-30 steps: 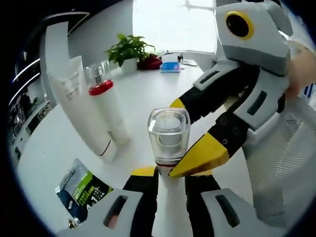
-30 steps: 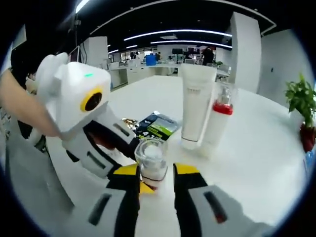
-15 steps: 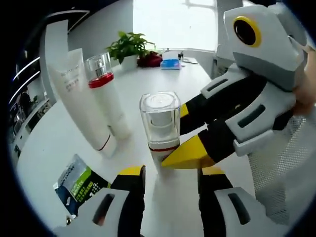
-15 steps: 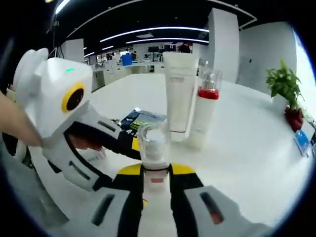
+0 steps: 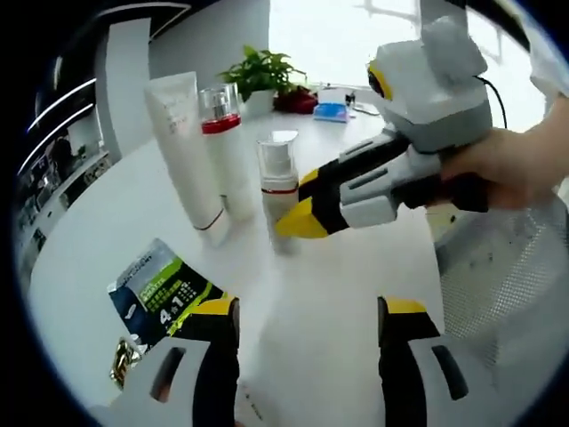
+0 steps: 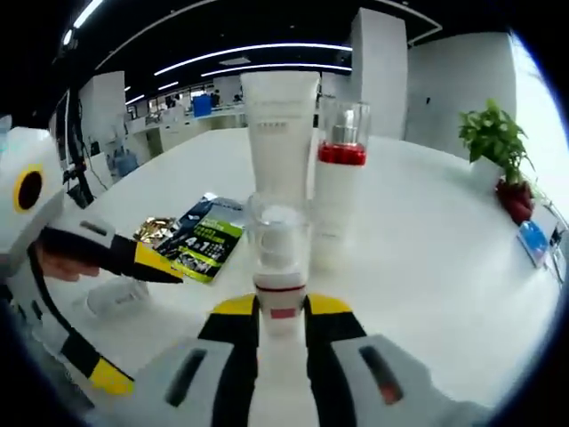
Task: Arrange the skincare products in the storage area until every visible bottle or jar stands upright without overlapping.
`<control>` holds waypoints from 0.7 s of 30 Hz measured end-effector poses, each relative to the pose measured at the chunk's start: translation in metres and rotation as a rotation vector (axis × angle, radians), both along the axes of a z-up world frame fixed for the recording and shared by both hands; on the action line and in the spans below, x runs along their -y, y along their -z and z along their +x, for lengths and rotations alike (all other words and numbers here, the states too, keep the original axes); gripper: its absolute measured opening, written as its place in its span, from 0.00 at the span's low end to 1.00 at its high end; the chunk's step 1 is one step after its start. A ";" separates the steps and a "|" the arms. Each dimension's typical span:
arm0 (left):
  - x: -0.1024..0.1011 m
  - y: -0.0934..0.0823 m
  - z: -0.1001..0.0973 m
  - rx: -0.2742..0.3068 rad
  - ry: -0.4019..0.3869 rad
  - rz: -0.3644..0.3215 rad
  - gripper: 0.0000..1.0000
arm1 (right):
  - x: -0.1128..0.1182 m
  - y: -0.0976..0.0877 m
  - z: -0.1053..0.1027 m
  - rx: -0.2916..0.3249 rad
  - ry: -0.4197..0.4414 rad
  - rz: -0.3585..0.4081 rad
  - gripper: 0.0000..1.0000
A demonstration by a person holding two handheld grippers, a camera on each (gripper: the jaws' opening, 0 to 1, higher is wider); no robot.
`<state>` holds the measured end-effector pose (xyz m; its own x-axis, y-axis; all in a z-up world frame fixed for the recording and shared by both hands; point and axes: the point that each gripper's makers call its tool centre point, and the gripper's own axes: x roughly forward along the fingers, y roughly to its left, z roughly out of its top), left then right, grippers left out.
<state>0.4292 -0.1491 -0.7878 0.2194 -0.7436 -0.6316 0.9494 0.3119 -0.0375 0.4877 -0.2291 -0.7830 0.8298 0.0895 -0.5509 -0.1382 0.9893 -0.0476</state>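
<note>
Right gripper fingers pinch the pump bottle low; likely light, top-heavy, slick. Left gripper fingers spread.

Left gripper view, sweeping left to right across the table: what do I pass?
Green-and-blue sachet → white tube → red-collared bottle → clear-capped bottle → right gripper shut on that bottle → the person's hand.

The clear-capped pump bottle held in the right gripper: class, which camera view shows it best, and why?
The left gripper view: the clear-capped pump bottle shows from the side, upright on the white table, with the right gripper clamped on its lower body. The right gripper view has it close and large, but the jaws hide its lower part.
</note>
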 end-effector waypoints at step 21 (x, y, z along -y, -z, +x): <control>-0.010 -0.009 -0.035 -0.047 -0.009 0.002 0.70 | 0.031 0.011 0.033 -0.016 0.136 -0.005 0.19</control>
